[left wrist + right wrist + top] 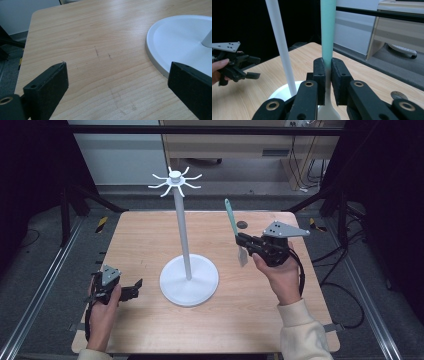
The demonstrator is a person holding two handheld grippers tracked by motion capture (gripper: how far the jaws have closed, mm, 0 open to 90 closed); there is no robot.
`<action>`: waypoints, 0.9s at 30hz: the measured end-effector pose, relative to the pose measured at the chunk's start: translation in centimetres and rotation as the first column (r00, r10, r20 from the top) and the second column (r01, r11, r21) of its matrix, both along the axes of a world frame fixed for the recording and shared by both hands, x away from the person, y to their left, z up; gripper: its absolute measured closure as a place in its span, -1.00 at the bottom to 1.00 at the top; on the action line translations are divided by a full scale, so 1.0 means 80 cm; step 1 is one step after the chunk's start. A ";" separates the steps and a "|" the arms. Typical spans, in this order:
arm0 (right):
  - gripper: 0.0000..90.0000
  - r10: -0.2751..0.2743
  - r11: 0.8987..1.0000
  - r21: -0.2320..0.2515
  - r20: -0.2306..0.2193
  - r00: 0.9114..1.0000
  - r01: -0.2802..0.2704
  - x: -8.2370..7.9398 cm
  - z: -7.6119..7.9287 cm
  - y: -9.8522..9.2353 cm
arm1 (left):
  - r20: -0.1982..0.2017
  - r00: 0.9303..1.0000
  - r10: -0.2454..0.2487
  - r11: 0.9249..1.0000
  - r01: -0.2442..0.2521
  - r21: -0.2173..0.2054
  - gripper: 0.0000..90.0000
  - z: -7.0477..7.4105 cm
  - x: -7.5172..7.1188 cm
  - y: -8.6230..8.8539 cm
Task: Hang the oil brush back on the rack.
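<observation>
A white stand (188,279) with a round base, a tall pole (281,47) and hooked arms (175,181) at its top rises from the table's middle. My right gripper (242,241) is to its right, shut on a spatula (233,227) with a teal handle (328,30) pointing up and a pale blade (242,256) hanging below. The handle is clamped between the two pads (319,80). My left gripper (136,289) rests low at the table's left front, open and holding nothing, its jaws wide apart beside the stand's base (180,45).
The wooden table (140,235) has a small dark round disc (242,224) at the back right. Metal frame rails (45,285) run along both sides of the table. A cabinet (399,32) stands beyond the far edge.
</observation>
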State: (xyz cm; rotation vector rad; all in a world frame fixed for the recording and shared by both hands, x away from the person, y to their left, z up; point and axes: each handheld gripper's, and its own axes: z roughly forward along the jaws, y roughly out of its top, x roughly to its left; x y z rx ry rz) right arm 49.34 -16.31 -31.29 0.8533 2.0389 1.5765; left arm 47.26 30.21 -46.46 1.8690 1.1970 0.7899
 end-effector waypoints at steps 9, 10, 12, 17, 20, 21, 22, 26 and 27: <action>0.83 0.021 0.999 0.024 0.002 1.000 -0.021 -0.002 0.001 0.005 | 0.000 1.000 0.000 1.000 0.000 -0.001 -0.94 0.000 0.000 0.000; 0.83 0.023 0.999 0.030 0.001 1.000 -0.023 -0.002 0.002 0.005 | 0.000 1.000 0.000 1.000 0.000 -0.001 -0.94 0.000 0.000 0.000; 0.83 0.026 0.999 0.034 0.006 1.000 -0.026 -0.003 0.003 0.005 | 0.001 1.000 0.000 1.000 0.000 -0.001 -0.94 0.000 0.000 0.000; 0.83 0.033 0.998 0.046 0.019 0.999 -0.034 -0.006 0.007 0.007 | 0.002 1.000 -0.001 1.000 0.001 -0.003 -0.94 0.000 0.000 -0.001; 0.83 0.040 0.998 0.056 0.024 0.999 -0.041 -0.009 0.010 0.009 | 0.002 1.000 -0.001 1.000 0.001 -0.002 -0.94 0.000 0.000 -0.001; 0.83 0.043 0.997 0.055 0.028 0.999 -0.045 -0.009 0.011 0.009 | 0.002 1.000 -0.001 1.000 0.001 -0.002 -0.94 0.000 0.000 -0.001; 0.83 0.046 0.997 0.055 0.029 0.999 -0.047 -0.010 0.012 0.010 | 0.002 1.000 -0.001 1.000 0.001 -0.002 -0.94 0.000 0.000 -0.001; 0.83 0.053 0.997 0.058 0.037 0.998 -0.055 -0.013 0.015 0.012 | 0.002 1.000 -0.001 1.000 0.001 -0.002 -0.94 0.000 0.000 -0.001; 0.83 0.054 0.997 0.059 0.041 0.998 -0.056 -0.014 0.016 0.013 | 0.002 1.000 -0.001 1.000 0.001 -0.002 -0.94 0.000 0.000 -0.001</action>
